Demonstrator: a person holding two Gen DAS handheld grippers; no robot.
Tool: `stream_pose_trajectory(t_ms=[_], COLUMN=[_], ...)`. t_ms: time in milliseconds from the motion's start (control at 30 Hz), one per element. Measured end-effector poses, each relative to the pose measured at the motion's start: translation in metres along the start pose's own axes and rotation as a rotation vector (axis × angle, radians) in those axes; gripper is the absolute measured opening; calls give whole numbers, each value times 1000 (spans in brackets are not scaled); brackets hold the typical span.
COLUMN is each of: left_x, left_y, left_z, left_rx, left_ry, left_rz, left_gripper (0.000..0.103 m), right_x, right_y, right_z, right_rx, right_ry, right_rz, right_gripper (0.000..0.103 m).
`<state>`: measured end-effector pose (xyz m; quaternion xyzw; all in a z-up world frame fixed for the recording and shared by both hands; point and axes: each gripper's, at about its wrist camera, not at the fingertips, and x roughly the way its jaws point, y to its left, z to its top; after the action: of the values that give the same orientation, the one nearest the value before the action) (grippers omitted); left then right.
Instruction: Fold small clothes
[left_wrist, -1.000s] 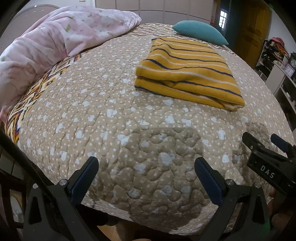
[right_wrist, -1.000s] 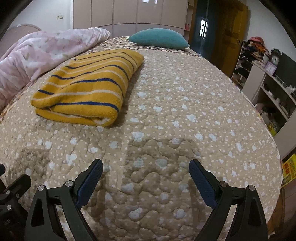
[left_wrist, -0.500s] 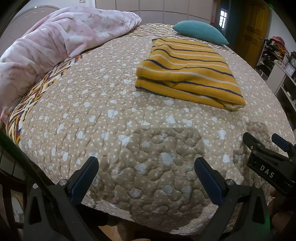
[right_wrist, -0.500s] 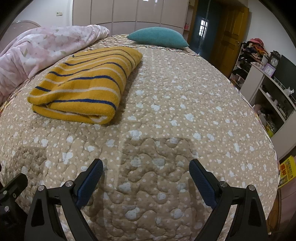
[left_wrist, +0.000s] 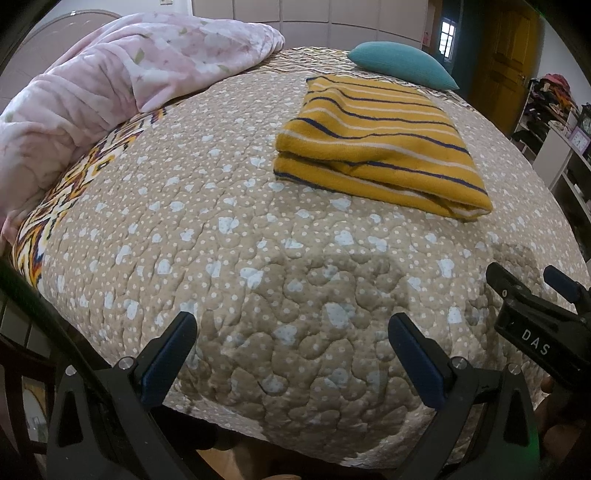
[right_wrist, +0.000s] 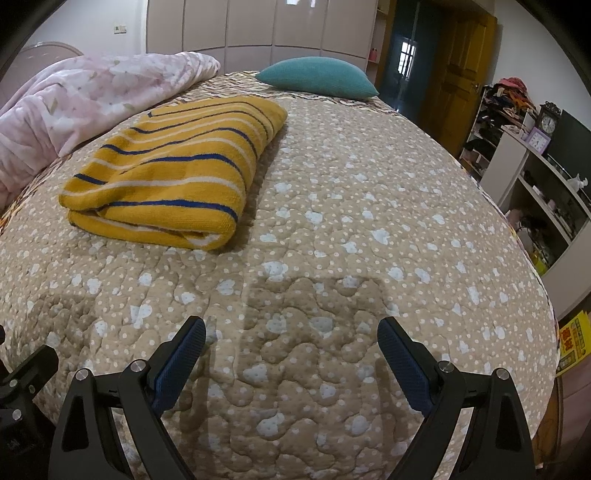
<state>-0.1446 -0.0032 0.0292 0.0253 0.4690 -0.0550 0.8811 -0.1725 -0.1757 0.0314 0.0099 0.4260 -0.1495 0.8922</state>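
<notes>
You had a tan quilted bedspread (left_wrist: 258, 258) with white dots and pale blue hearts under everything; a pink floral comforter (left_wrist: 110, 85) was bunched along its left side, over a strip of zigzag-patterned fabric (left_wrist: 88, 173); a teal pillow (right_wrist: 317, 75) lay at the far end; behind it stood a run of pale wardrobe doors (right_wrist: 258, 29) and a wooden door (right_wrist: 461, 74); on your right you had white shelving (right_wrist: 517, 166) carrying a dark clock (right_wrist: 549, 122), a small purple clock (right_wrist: 537, 139) and piled clutter.
</notes>
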Motion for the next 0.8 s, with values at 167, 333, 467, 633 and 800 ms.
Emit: stream_pose_trajectory(t_ms=[167, 333, 467, 633, 800], left_x=[0, -2, -2, 2, 6], left_y=[0, 2, 4, 6, 13], left_z=[0, 0, 0, 1, 7], left_rx=[-1, -8, -14, -16, -39], left_ry=[-1, -9, -10, 1, 4], left_rz=[5, 22, 27, 20, 22], left_gripper=[103, 103, 103, 103, 103], right_x=[-3, -5, -6, -9, -6], right_y=[-1, -2, 1, 1, 1], right_z=[0, 0, 0, 1, 9], right_rx=[9, 8, 2, 6, 5], right_ry=[-7, -15, -21, -39, -37], right_rz=[0, 5, 9, 17, 25], right_gripper=[96, 96, 96, 96, 96])
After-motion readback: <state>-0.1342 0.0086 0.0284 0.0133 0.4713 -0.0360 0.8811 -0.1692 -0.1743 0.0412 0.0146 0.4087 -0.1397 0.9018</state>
